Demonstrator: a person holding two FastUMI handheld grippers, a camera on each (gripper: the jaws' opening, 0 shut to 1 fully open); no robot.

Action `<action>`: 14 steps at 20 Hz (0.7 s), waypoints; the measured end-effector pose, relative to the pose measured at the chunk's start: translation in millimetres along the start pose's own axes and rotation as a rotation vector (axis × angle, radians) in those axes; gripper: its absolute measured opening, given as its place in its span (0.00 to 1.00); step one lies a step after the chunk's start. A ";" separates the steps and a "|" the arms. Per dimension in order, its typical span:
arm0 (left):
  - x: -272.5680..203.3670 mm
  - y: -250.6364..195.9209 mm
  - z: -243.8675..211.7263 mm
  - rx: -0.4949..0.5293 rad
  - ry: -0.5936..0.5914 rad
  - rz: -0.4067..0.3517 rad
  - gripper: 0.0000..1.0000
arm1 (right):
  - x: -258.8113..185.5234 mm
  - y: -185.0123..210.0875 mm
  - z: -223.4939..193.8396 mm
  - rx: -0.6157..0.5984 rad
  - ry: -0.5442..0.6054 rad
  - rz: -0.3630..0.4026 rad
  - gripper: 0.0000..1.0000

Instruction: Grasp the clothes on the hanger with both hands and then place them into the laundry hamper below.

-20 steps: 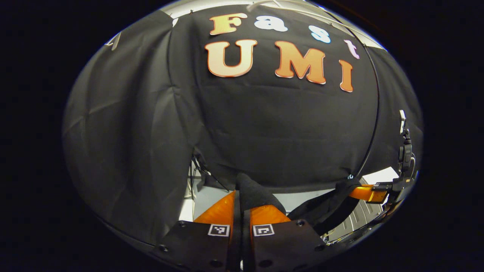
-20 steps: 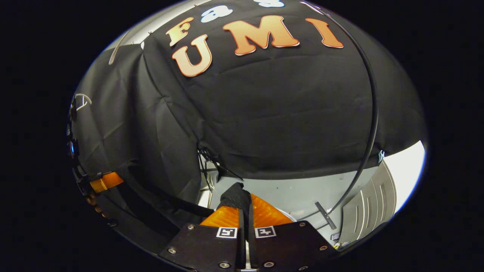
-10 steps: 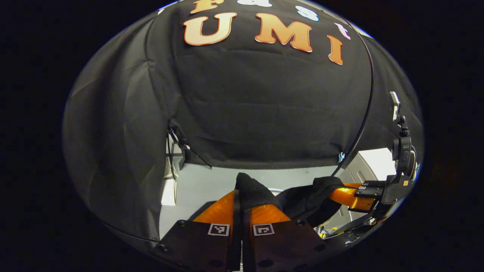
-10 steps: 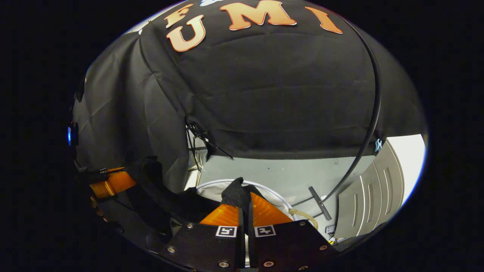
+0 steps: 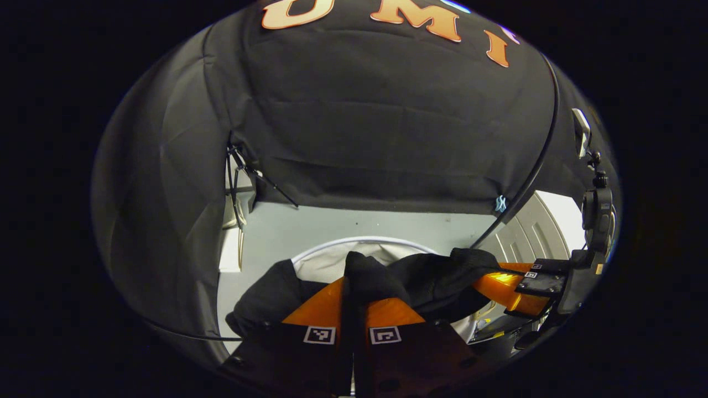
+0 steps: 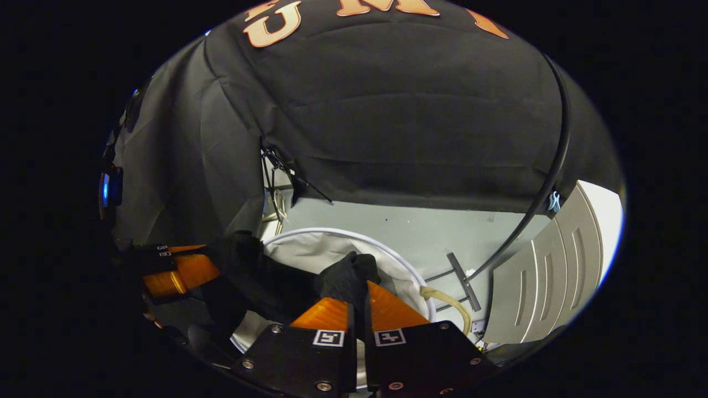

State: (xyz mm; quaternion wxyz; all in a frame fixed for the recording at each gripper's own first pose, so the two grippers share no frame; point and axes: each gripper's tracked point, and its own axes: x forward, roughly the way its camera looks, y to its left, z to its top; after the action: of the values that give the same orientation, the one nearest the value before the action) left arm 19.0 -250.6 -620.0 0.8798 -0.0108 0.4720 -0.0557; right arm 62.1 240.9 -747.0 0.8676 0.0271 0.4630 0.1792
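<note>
Left gripper view shows the left gripper (image 5: 353,287) pinching a fold of the black clothes (image 5: 420,276) tight between its two fingers. Far to the side, the right gripper (image 5: 500,283) pinches the other end of the same clothes. The cloth sags between them, right over the white hamper (image 5: 359,241) on the grey floor (image 5: 332,226). Right gripper view shows the right gripper (image 6: 357,296) pressed on the clothes (image 6: 271,276) above the hamper (image 6: 332,235), with the left gripper (image 6: 182,271) off to the side.

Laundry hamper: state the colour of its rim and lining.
White, both rim and lining; the laundry hamper shows best in the right gripper view.
</note>
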 end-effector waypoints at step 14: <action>3.4 -4.8 -24.3 -0.046 0.129 0.021 0.25 | 12.1 -7.2 -23.8 -0.024 0.084 -0.040 0.16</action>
State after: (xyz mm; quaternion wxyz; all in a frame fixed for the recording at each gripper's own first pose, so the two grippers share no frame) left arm 0.3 -254.9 -636.0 0.8475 -0.0224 0.5291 -0.0361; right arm 50.9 235.4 -771.7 0.8511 -0.0003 0.4972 0.1685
